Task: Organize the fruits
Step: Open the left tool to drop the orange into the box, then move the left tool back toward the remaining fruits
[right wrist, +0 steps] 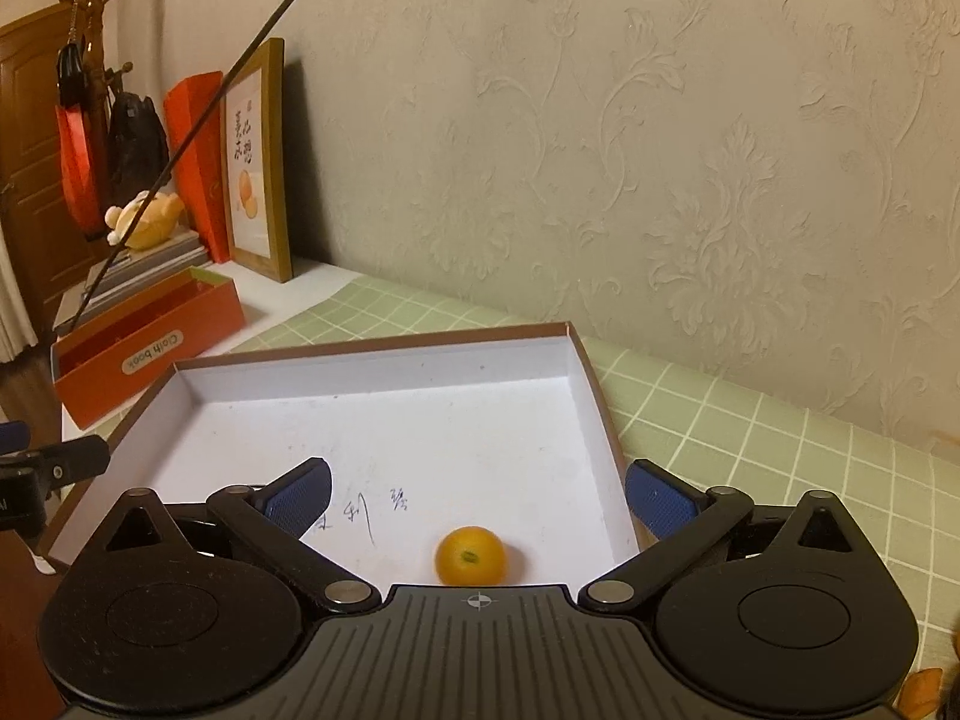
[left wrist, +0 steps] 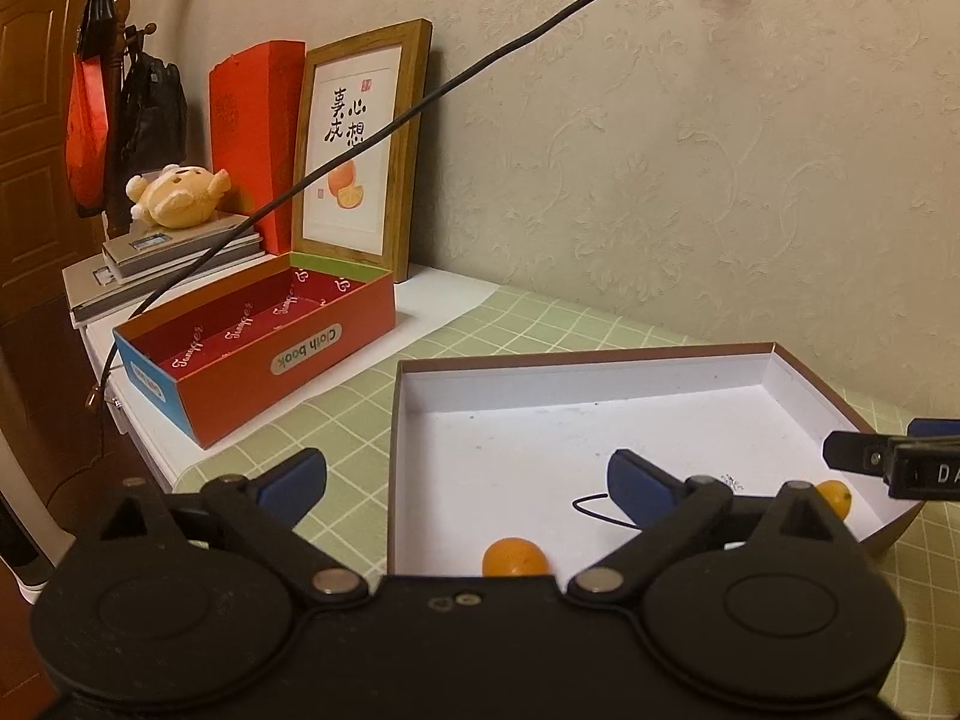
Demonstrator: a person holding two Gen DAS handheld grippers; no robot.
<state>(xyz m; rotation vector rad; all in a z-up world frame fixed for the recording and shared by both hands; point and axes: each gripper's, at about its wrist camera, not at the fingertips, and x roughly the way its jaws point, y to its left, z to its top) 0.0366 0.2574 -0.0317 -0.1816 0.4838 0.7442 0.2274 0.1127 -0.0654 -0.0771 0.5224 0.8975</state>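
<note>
Left gripper [left wrist: 468, 483]: jaws spread wide, nothing between the blue pads; one pad hangs over the green checked cloth [left wrist: 336, 420], the other over the white floor of the shallow box [left wrist: 600, 387].
Right gripper [right wrist: 477, 495]: jaws spread wide as well, nothing pinched — its left pad is over the box floor, its right pad just outside the box's right wall.
Shallow box: white inside, brown rim, lying open on the checked cloth; some handwriting shows on its floor.
First small orange fruit [left wrist: 516, 558]: on the box floor, near the front wall, close under the left gripper's body, touching neither pad.
Second small orange fruit [right wrist: 470, 556]: also on the box floor, near the front right corner, lying free between and below the right gripper's pads — in the left wrist view it peeks out behind the left gripper's linkage [left wrist: 837, 495].
Red box [left wrist: 264, 354]: open, labelled "Cloth book", standing left of the shallow box; its inside shows only red lining.
Background: a framed picture [left wrist: 360, 144] of an orange leans on the wall, with a plush toy [left wrist: 177, 192] on a stack of books beside it.
Cable [left wrist: 420, 102]: a black line crosses the upper left of both views.
</note>
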